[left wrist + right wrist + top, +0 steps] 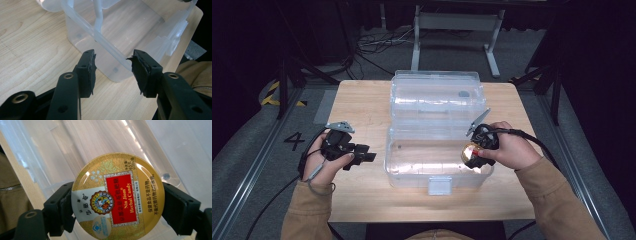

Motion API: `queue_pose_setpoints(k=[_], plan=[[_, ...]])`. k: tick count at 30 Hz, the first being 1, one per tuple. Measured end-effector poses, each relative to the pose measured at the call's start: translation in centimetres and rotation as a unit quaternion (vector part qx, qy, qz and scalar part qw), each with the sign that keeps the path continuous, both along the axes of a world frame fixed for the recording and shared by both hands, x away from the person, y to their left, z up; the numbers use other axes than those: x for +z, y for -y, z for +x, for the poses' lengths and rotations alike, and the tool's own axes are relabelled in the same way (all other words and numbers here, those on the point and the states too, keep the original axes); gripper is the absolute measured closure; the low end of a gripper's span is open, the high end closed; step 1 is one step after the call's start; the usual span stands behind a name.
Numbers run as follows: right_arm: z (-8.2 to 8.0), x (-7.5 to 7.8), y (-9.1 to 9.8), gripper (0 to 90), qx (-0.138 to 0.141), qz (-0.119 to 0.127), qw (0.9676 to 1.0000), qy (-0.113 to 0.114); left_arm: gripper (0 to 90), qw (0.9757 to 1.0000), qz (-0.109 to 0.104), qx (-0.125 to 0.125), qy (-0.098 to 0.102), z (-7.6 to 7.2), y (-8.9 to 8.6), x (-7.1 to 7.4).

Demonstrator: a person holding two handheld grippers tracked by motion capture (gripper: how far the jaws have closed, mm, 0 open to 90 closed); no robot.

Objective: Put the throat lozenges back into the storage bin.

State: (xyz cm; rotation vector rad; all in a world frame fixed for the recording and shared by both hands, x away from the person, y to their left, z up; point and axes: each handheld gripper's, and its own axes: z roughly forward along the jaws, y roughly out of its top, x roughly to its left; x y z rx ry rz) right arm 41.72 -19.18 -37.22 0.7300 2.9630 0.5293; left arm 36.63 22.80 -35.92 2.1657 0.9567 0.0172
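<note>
2 tan sleeves came in from the near edge of the light wooden table (362,200), each hand carrying a black two-jaw gripper. Nearest on the person's right, the right gripper (472,156) was clamped on a round gold candy tin with a red label (470,154), its pads pressing the tin's rim from 2 opposite sides. In the right gripper view the tin (118,196) faced the camera lid-on, red panel and printed lettering readable, with the clear plastic of the box behind it. From above, the tin sat at the right end of the open front half of the clear plastic storage box (437,165), at about the level of its rim; whether it touched the box floor could not be told.

On the left, the left gripper (371,157) rested just beside the box's left wall, jaws standing wide apart with nothing between them. Its own view showed the black pads (88,72) parted over bare wood, the box's near corner (117,72) just beyond.

Farther back, the box's clear lid (437,92) lay flung open on the table.
</note>
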Motion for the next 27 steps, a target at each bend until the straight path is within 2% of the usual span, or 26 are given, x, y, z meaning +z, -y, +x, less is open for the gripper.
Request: queue_pose_setpoints(k=[4,10,14,27], plan=[[0.0,-0.4,-0.2,19.7,-0.008,0.000,1.0000,-0.002,54.1,1.0000,0.000,0.000,0.000,0.0,0.0,0.0],[-0.2,-0.7,-0.3,19.7,-0.022,-0.015,0.9996,0.007,54.1,1.0000,0.000,-0.001,0.000,0.0,0.0,0.0],[-0.5,-1.3,-0.5,19.7,-0.017,-0.017,0.9997,-0.007,54.1,1.0000,0.002,-0.001,0.000,0.0,0.0,0.0],[-0.4,-2.7,-1.2,19.7,-0.040,-0.030,0.9983,-0.028,54.1,1.0000,0.002,0.000,-0.001,0.0,0.0,-0.1]])
